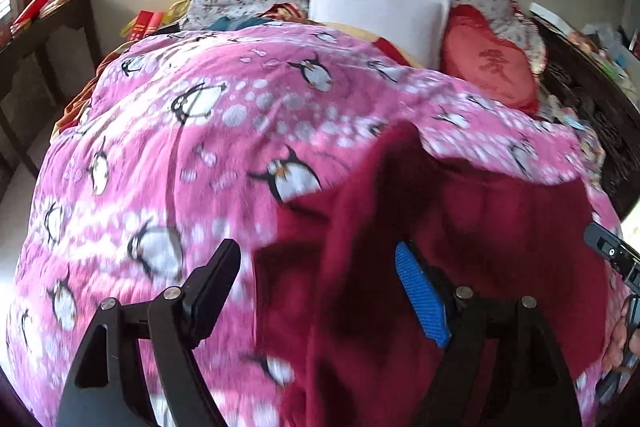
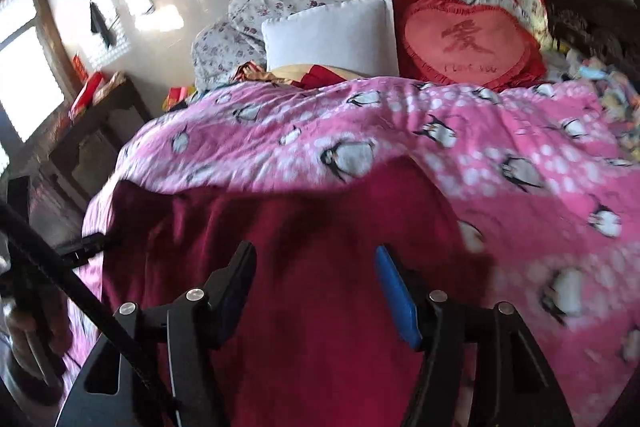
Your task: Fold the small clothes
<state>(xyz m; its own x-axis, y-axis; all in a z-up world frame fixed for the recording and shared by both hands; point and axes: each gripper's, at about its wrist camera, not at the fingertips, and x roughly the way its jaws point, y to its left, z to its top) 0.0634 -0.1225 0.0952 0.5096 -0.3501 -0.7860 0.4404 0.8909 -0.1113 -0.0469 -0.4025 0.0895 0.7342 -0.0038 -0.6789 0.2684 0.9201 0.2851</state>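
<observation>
left wrist: close, down bedward | right wrist: same | shared: garment point(image 1: 440, 211)

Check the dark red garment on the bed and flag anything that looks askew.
The dark red garment lies rumpled on the pink penguin blanket, its far edge uneven and creased rather than squared. Nothing looks spilled or damaged.
</observation>
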